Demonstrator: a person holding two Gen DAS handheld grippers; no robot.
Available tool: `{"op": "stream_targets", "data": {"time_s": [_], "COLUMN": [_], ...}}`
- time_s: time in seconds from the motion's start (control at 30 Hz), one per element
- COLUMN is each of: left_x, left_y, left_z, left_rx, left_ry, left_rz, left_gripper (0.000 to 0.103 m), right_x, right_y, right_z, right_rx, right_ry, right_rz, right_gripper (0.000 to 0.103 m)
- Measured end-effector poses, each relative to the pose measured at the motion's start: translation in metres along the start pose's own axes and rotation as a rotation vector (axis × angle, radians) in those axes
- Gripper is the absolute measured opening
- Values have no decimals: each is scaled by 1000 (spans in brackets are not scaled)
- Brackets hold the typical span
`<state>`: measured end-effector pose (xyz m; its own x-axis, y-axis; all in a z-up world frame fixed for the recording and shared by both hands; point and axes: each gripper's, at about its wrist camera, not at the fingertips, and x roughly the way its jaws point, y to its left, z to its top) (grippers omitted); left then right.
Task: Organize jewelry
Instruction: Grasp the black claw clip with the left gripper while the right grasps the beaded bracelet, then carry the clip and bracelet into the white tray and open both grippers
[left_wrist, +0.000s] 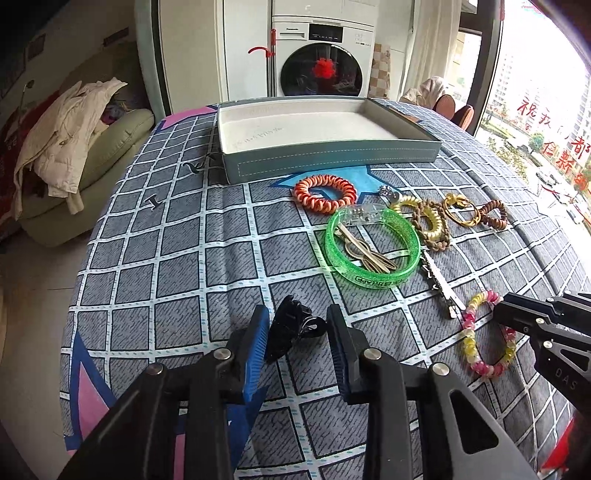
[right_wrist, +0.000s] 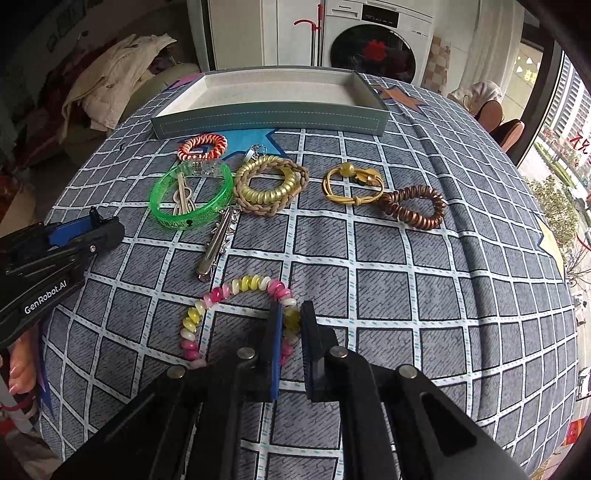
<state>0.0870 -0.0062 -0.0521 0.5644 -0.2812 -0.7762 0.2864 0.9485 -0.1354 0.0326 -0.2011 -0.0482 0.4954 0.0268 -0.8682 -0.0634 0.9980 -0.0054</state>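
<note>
My left gripper (left_wrist: 298, 325) is open, its jaws on either side of a black claw hair clip (left_wrist: 291, 326) on the bedspread. My right gripper (right_wrist: 291, 317) is shut on the pink-yellow spiral hair tie (right_wrist: 240, 286), which also shows in the left wrist view (left_wrist: 480, 332). A grey tray-like box (right_wrist: 269, 118) with a white inside stands at the far edge. Between lie a green bangle (right_wrist: 192, 195) with gold hairpins inside, an orange spiral tie (right_wrist: 202, 147), a gold coil tie (right_wrist: 271, 188), a yellow cord bracelet (right_wrist: 352, 184), a brown spiral tie (right_wrist: 413, 206) and a silver clip (right_wrist: 216, 243).
The checked grey bedspread (right_wrist: 406, 295) covers a rounded surface that drops off on all sides. A sofa with a coat (left_wrist: 70, 147) is at the left, a washing machine (left_wrist: 321, 59) behind, a window (left_wrist: 535, 129) at the right.
</note>
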Motion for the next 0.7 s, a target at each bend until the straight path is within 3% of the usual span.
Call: {"op": "stream_targets", "data": {"time_s": [0.3, 0.43, 0.53, 0.7], "left_x": [-28, -39, -40, -12], "left_y": [15, 20, 20, 26], "left_z": [36, 76, 113, 174], "left_rx": [-59, -79, -68, -70], "left_ry": [-19, -42, -89, -83], "left_rz": [-90, -112, -66, -49], "left_gripper": [51, 51, 51, 51], "right_x": [-30, -34, -28, -2], "right_y": [-28, -43, -52, -64], "right_z": [28, 66, 100, 156], "right_rx": [92, 127, 161, 223], "right_ry": [-92, -121, -143, -154], "right_rz": [93, 135, 163, 187], "right_gripper": [10, 10, 10, 10]}}
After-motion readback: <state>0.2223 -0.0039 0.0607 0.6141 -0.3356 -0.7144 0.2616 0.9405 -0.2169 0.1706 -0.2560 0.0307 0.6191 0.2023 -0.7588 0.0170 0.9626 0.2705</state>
